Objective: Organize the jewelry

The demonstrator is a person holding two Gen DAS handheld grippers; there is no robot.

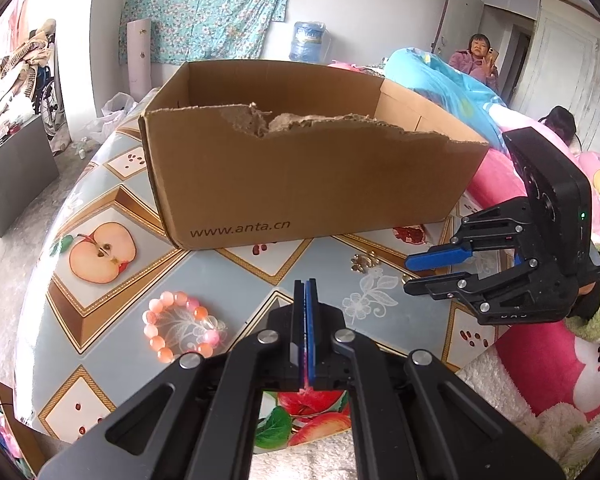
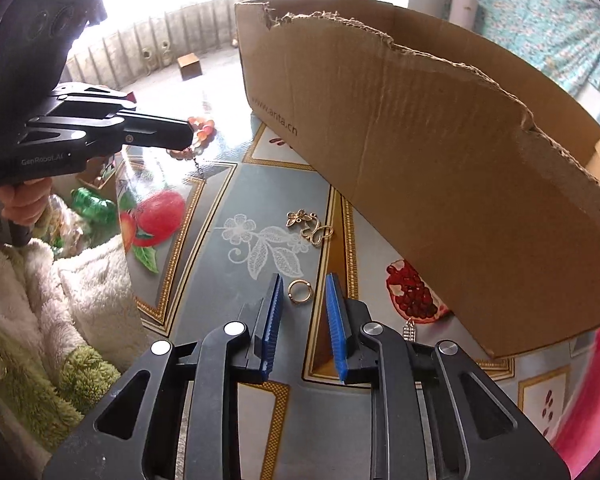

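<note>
right gripper point(image 2: 302, 296) over the patterned desk point(image 2: 220, 200), tilted downward, its blue pads point(image 2: 274, 304) standing apart and empty. a gold ring point(image 2: 299, 291) lies flat on the desk just ahead of the fingertips and between their lines, nearer the left pad; neither pad touches it. farther ahead of this gripper lies a gold butterfly-shaped ornament point(image 2: 310, 226), and close to its right finger, near the foot of the box, a small pale pendant point(image 2: 409, 330), partly hidden. the torn cardboard box point(image 2: 420, 152), open at the top, stands ahead and to the right, its near wall rising well above the jewelry.

left gripper point(image 1: 306, 292), clenched tight with nothing between its pads, hangs above the desk; a pink beaded bracelet point(image 1: 182, 326) lies on the desk just to its left and slightly nearer the camera.

step in hand, as judged: grasping the ring for transfer to the box. to do it well, the right gripper should be centred so that the ring sits midway between the pads, then lowered until the tips almost graze the desk, since a thin flat ring offers little height to pinch. closing should be slow and across the ring's diameter; an off-centre squeeze is likely to flick it away or slide it over the glossy cover. the lift should clear the box's ragged rim before release.
</note>
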